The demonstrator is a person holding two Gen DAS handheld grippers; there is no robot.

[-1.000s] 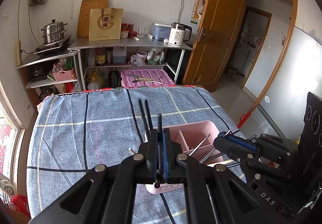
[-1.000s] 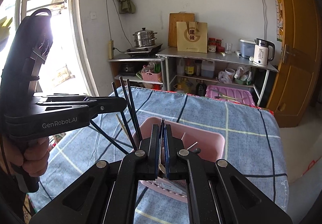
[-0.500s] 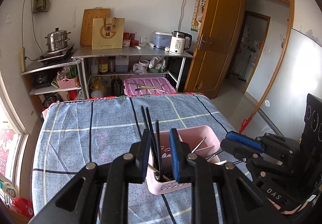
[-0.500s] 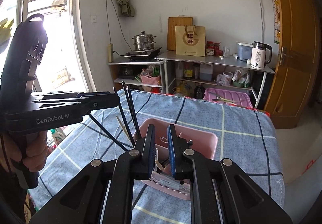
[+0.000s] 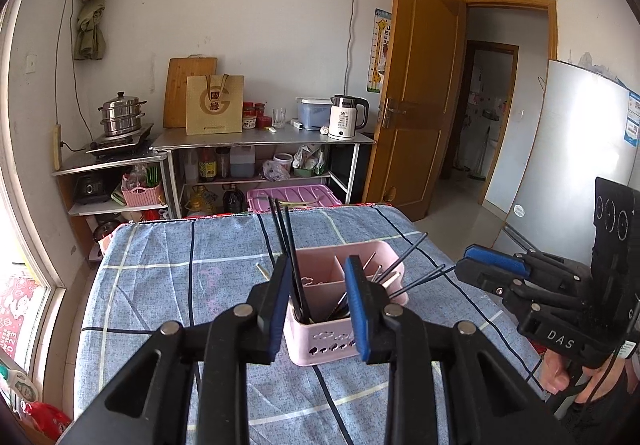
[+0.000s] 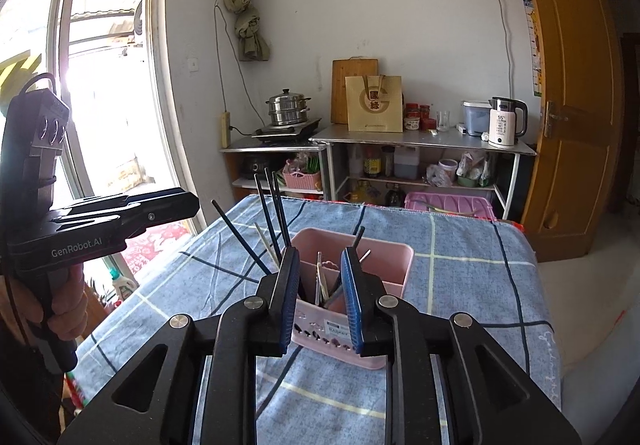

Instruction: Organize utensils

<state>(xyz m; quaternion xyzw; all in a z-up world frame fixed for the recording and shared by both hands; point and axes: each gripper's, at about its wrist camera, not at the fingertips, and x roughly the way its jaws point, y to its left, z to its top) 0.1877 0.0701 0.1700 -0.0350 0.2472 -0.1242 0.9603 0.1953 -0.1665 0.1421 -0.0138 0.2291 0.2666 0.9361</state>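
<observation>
A pink divided caddy [image 5: 320, 341] [image 6: 394, 257] stands on the blue checked tablecloth [image 5: 168, 285]. Black chopsticks [image 5: 285, 237] [image 6: 274, 213] lean in its left compartment, and metal utensils [image 5: 378, 271] rest in the right ones. My left gripper [image 5: 318, 269] hovers just before the caddy, its jaws opening; the chopsticks stand beyond the pads, free of them. My right gripper [image 6: 319, 257] is also opening in front of the caddy with nothing pressed between its blue pads. In each view the other gripper shows from the side: the right one [image 5: 480, 265] and the left one [image 6: 188, 205].
A metal shelf [image 5: 264, 139] with a kettle [image 5: 346, 117], a steamer pot [image 5: 120, 117] and a paper bag stands behind the table. A purple crate [image 5: 296, 195] sits at the far table edge. An open wooden door [image 5: 416, 93] and a fridge are on the right, a window [image 6: 108, 85] on the left.
Both grippers were shut, the left on a black chopstick, the right on a utensil. Both have opened, left those in the caddy, and drawn back and slightly up.
</observation>
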